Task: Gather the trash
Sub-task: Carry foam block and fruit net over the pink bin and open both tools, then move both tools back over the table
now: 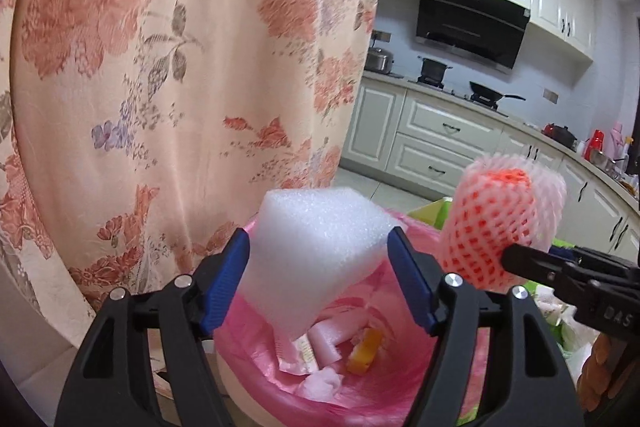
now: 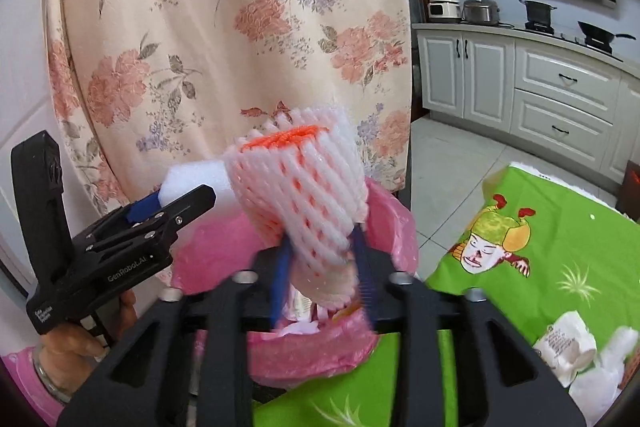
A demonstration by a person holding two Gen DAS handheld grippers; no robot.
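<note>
Left wrist view. White foam block (image 1: 316,251): coarse open-cell texture, roughly cuboid with bevelled corners. It sits between the blue ribbed pads of the left gripper (image 1: 320,267), both pads touching its side faces, so the claw is spread wide yet pinching the block. Directly below, toward 6 o'clock, is the bin (image 1: 256,359), lined with a glossy, crinkled pink bag; inside lie foam scraps and an orange piece. At 3 o'clock is the foam net sleeve (image 1: 492,223), a white-and-orange lattice of tubular shape, with a black finger of the right gripper (image 1: 532,259) against its lower edge. A floral curtain (image 1: 180,67) fills the left half.

Right wrist view. The net sleeve stands at 12 o'clock from the right gripper, tilted, its lower end between the blue pads. The pads are motion-blurred (contact cannot be told); the jaws stand partly apart. The pink-lined bin lies beneath and behind. At 9 o'clock the left gripper holds the white block, a hand (image 2: 76,339) on its handle. At 4 o'clock is a green printed cloth (image 2: 560,247) with crumpled white wrappers (image 2: 568,347).
</note>
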